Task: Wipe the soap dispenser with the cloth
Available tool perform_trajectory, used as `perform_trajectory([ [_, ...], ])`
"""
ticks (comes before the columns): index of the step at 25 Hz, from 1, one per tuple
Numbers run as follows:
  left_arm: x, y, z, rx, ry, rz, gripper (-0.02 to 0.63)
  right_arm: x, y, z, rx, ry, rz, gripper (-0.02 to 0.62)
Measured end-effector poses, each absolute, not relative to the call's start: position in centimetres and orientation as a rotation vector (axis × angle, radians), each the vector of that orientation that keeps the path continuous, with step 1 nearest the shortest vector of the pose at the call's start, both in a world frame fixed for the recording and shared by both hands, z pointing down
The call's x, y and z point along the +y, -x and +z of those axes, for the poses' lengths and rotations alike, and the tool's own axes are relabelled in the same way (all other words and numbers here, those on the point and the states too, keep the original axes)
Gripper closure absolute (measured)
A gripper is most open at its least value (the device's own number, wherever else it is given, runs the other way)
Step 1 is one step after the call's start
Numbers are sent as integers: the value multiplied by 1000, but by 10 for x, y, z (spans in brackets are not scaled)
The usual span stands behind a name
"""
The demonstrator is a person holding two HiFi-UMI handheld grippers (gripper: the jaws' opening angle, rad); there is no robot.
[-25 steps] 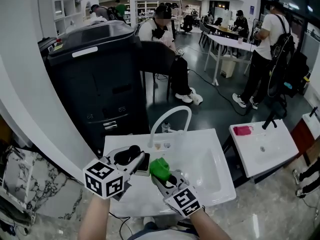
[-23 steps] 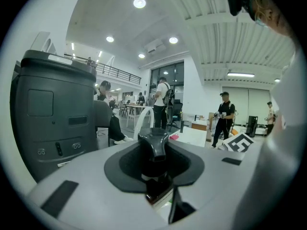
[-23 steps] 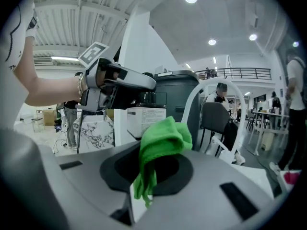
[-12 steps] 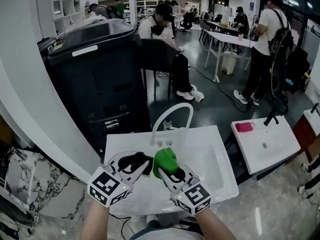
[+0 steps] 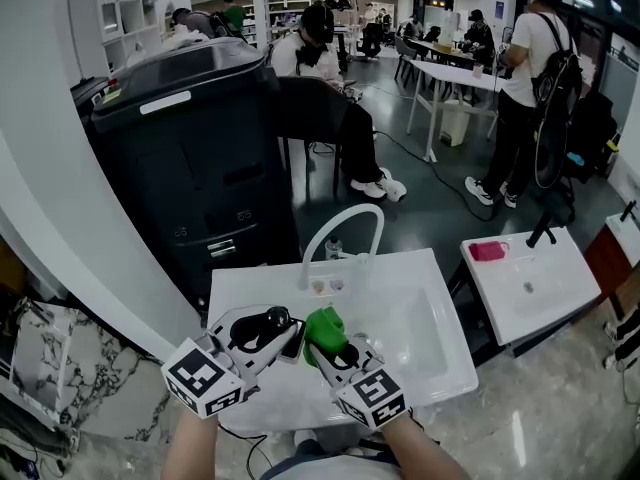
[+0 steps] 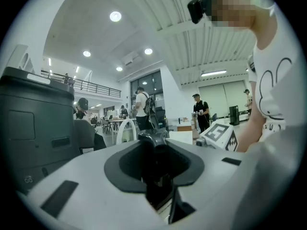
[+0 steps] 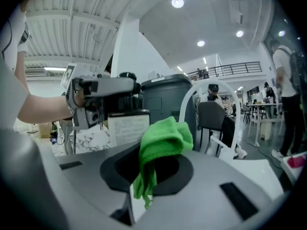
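Over the white sink's left side, my left gripper is shut on the soap dispenser, which has a black pump top. In the right gripper view its dark body with a pale label hangs below the left gripper. In the left gripper view the dispenser fills the space between the jaws. My right gripper is shut on a bunched green cloth, whose folds stick out past the jaws. The cloth sits right beside the dispenser; I cannot tell if they touch.
A white arched faucet rises at the sink's back edge. A tall black machine stands behind it. A second white sink with a pink item is to the right. Several people and tables fill the hall beyond.
The cloth moved up and left against the dispenser, then sank a little. My left gripper rolled and shifted slightly, still holding the dispenser.
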State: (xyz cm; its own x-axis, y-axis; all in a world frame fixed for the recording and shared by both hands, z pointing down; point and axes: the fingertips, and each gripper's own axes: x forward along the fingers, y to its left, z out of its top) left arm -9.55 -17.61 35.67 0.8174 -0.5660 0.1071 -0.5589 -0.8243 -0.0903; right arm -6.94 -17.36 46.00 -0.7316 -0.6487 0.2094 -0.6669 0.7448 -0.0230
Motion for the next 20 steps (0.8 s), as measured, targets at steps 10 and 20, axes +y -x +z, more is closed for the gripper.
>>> perform_trajectory([
  [10, -156, 85, 361, 724, 2755, -345, 502, -172, 57, 466, -2755, -953, 130, 549],
  [20, -122, 57, 399, 427, 2442, -585, 500, -174, 39, 405, -3007, -717, 84, 549],
])
